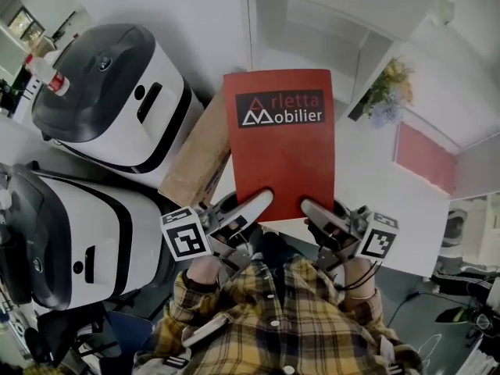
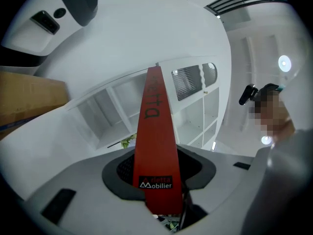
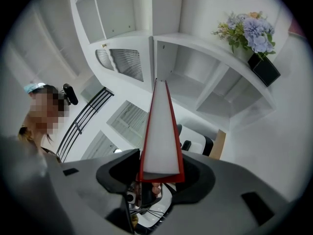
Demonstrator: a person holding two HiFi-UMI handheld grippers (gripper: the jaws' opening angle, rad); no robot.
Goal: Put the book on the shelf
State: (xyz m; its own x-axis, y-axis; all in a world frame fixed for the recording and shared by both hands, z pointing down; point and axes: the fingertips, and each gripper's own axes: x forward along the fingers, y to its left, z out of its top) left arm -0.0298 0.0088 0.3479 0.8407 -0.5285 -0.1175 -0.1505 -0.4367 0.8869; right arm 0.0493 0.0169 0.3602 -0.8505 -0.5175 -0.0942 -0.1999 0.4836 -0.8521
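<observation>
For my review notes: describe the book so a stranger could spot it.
Below the white shelf unit in the head view, the book is clamped at its near edge by the left gripper and right gripper. Unlike the brown box beside it, it is red with a black Mobilier label.

One book, two tools, two white machines, one cardboard box, one bouquet.

1. White shelf, open compartments.
2. Black pot with flowers stands on one outer board.
3. Cardboard box just beside shelf; its support can't be told.
</observation>
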